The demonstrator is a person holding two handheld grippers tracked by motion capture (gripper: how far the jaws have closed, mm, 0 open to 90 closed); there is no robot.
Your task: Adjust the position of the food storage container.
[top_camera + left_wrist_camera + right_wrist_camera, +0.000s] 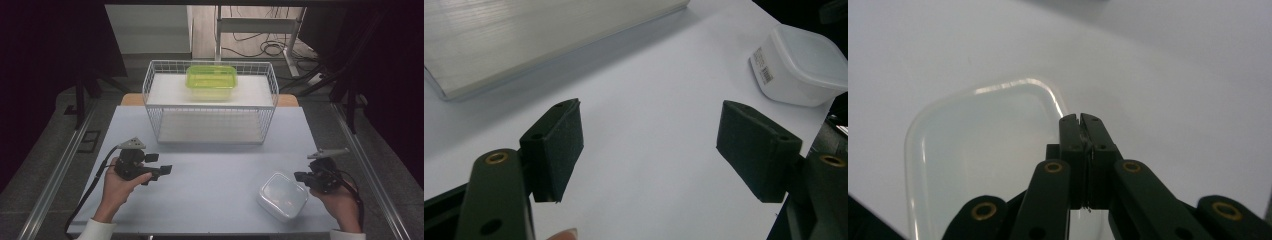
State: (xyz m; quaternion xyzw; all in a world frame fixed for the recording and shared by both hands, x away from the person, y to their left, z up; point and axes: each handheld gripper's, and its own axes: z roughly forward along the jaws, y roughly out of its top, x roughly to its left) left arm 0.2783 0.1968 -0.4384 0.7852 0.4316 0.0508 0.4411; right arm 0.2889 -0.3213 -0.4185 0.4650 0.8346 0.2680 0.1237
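The white box (283,196) sits on the surface (215,175) (near its front right corner), just beside the right tongs (298,176), pressed together on nothing; the left tongs (159,163) stand spread.

white box's (801,65) label too small to read

Black grippers (159,164), brass-coloured screws, grey three-cornered plates, white sleeves (96,229).

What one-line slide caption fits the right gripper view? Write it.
Right gripper, jaws shut with nothing between them, poised over the corner of the translucent lidded container on the white table.
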